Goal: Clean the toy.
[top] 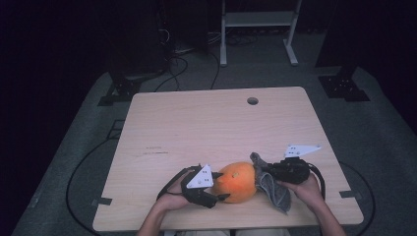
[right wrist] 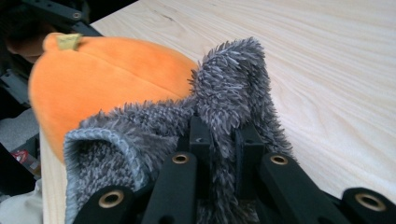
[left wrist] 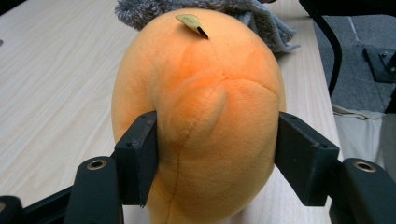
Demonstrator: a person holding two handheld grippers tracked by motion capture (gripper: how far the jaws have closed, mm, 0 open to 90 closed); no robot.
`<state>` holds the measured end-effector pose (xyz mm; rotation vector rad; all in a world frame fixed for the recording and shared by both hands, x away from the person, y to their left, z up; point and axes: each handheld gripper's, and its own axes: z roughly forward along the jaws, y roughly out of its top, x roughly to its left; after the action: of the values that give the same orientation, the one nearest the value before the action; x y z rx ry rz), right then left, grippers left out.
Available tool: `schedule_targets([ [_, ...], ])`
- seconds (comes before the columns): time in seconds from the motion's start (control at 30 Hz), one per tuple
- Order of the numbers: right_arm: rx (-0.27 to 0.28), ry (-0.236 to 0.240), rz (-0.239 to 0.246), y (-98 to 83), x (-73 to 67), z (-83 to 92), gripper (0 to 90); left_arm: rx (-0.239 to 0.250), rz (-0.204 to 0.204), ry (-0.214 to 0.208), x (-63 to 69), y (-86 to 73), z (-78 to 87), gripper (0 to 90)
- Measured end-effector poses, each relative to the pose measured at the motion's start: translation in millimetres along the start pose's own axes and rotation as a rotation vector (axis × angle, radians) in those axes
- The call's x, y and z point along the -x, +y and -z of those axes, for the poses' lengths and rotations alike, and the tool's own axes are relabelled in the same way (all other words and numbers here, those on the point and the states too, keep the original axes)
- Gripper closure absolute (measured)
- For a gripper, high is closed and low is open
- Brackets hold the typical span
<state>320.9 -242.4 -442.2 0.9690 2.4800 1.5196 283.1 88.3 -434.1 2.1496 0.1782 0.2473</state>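
**Plush orange held on the left, grey cloth pinched on the right**

The left gripper (top: 223, 189) has its two jaws set against the sides of the orange plush fruit (top: 238, 182); in the left gripper view the left pad presses into the fabric, while the right pad sits at the fruit's edge and contact there is hard to judge. The fruit's underside is cut off by the bottom of that view. The right gripper (top: 265, 173) is clenched on a fuzzy grey cloth (top: 273, 189), whose pile bulges up between and around the jaws in the right gripper view and hides their tips.

The fruit (left wrist: 198, 112) rests on the desk (top: 206, 123) near its front edge, between the two grippers, with a small tan tag (left wrist: 191, 22) on top. The cloth (right wrist: 233, 88) lies against the fruit's right side and drapes toward the front edge of the desk. A round hole (top: 252, 101) sits near the desk's far edge. The floor beyond is dark, with cables and stand feet only dimly visible.
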Motion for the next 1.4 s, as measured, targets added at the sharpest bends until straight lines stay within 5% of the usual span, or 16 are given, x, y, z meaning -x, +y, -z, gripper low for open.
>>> schedule_targets([
  [0.13,0.050,0.020,0.004,5.2,-2.9,3.4,80.3,-0.003,-0.002,-0.008,-1.2,-1.8,1.2,34.5],
  [0.3,-0.025,-0.012,0.001,1.1,-0.3,-6.9,80.2,0.002,0.000,-0.005,-1.4,-1.6,0.4,33.6],
  [0.47,0.005,-0.020,-0.004,3.6,1.1,5.5,80.2,0.003,0.003,0.002,-2.4,-2.1,0.8,32.8],
  [0.63,0.115,0.070,0.049,23.0,-23.2,19.4,80.2,0.024,0.005,0.024,-0.6,1.3,-4.2,32.0],
  [0.73,0.114,0.118,0.117,32.6,-43.9,13.9,80.2,0.034,0.003,0.035,0.7,4.3,-6.7,30.8],
  [0.83,0.057,0.088,0.186,34.1,-55.0,4.5,80.2,0.065,0.035,0.024,-2.2,3.5,-5.5,19.1],
  [0.93,0.056,0.102,0.131,25.9,-43.3,1.8,80.2,0.107,0.111,0.021,-9.5,-1.0,-2.6,11.4],
  [1.1,0.073,0.075,0.069,18.2,-26.0,9.2,80.2,0.007,0.095,0.031,-8.7,-5.3,-19.5,9.3],
  [1.17,0.076,0.075,0.059,16.7,-23.9,9.2,80.2,0.008,0.111,0.037,-8.0,-7.0,-26.4,9.7],
  [1.27,0.079,0.054,0.059,16.2,-23.3,10.9,80.2,0.066,0.107,0.072,-4.9,-4.0,-21.0,28.9],
  [1.4,0.109,0.018,0.053,16.9,-21.7,16.5,80.2,0.129,0.110,0.081,-1.6,16.3,-3.1,37.4],
])
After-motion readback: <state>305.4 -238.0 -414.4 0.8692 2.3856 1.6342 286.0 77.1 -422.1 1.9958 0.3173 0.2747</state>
